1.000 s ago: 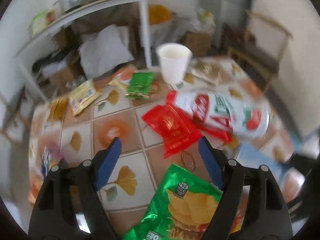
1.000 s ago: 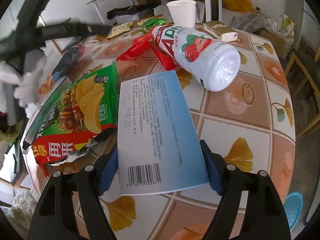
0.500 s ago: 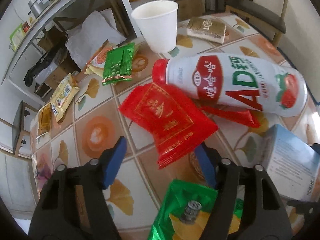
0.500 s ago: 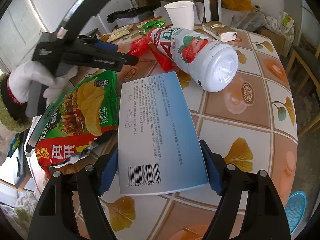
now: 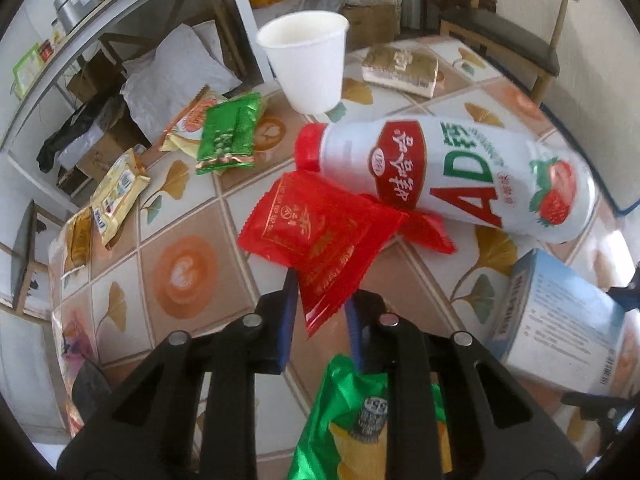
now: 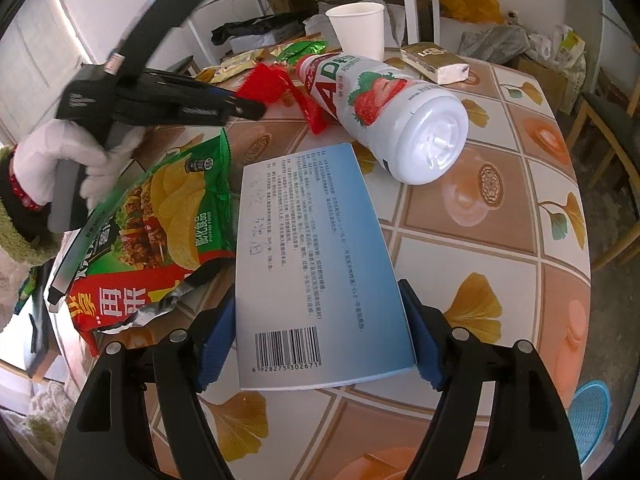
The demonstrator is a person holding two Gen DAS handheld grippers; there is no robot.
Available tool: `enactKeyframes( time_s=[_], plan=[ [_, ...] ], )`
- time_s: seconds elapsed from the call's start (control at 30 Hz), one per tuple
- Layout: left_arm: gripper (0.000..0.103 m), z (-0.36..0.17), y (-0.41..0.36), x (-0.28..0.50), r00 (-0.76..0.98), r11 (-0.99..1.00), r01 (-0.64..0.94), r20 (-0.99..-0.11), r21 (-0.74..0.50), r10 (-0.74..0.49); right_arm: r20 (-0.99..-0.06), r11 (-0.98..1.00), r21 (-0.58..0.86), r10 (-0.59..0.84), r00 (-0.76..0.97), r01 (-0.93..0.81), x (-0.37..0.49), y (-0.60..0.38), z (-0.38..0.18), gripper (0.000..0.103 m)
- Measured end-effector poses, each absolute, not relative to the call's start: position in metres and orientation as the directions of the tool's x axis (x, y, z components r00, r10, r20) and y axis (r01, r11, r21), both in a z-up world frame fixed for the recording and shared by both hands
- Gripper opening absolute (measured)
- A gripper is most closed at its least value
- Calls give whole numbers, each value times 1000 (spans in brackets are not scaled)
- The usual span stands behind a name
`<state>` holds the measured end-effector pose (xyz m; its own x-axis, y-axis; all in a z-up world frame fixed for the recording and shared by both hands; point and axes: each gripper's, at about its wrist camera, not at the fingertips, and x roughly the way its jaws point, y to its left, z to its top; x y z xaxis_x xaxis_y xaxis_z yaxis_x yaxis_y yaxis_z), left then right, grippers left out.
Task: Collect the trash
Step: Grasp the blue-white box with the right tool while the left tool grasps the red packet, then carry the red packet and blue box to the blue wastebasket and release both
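Observation:
My left gripper (image 5: 320, 304) is shut on the near corner of a red snack wrapper (image 5: 316, 228), which lies against the neck of a fallen white AD bottle (image 5: 452, 176). From the right wrist view the left gripper (image 6: 240, 106) reaches the red wrapper (image 6: 266, 84) beside the bottle (image 6: 392, 120). My right gripper (image 6: 320, 344) is shut on a white and blue box (image 6: 312, 264), also seen in the left view (image 5: 560, 320). A green chip bag (image 6: 168, 216) lies left of the box.
A white paper cup (image 5: 308, 64) stands behind the bottle. A gold pack (image 5: 400, 70), a green sachet (image 5: 228, 132) and yellow packets (image 5: 116, 196) lie on the tiled table (image 6: 500, 200). A chair (image 5: 500, 44) stands beyond the far edge.
My left gripper has moved forward and down over the table and closed its jaws on the red wrapper. The right gripper has held the box still.

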<state>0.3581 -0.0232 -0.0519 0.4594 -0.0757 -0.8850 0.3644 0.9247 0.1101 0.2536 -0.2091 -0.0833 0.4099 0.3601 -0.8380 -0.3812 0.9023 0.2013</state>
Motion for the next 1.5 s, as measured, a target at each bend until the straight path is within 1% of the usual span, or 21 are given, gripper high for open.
enactKeyframes(
  time_s=[0.13,0.27,0.33,0.57,0.83,0.97,1.13,1.33,1.5],
  plan=[
    [19,-32,-9,350,476,939,338,-872,62,-114,-842,910,204,351,408,-362,249,-213,-82,73],
    [19,-7,10,336,482,952,301,-853,-56,-202,-844,916,216,349,406,-339,243,-218,-79,73],
    [18,7,15,325,502,950,298,-831,-93,-239,-843,918,224,351,407,-327,238,-222,-76,73],
    [18,44,25,284,511,915,330,-770,-234,-381,-820,907,331,412,396,-259,223,-238,-67,73],
    [18,63,-3,241,427,834,420,-733,-357,-529,-753,861,483,501,427,-158,195,-275,-59,73],
    [18,65,-38,228,365,786,479,-726,-390,-582,-703,828,550,529,476,-108,173,-304,-53,73],
    [18,65,-107,216,274,717,569,-728,-403,-628,-658,811,584,497,566,-35,133,-351,-41,73],
    [18,52,-223,203,116,598,684,-747,-418,-655,-643,783,606,380,665,139,73,-435,-43,73],
    [19,24,-326,189,-30,501,750,-779,-431,-626,-642,696,645,270,717,315,13,-512,-63,73]
  ],
)
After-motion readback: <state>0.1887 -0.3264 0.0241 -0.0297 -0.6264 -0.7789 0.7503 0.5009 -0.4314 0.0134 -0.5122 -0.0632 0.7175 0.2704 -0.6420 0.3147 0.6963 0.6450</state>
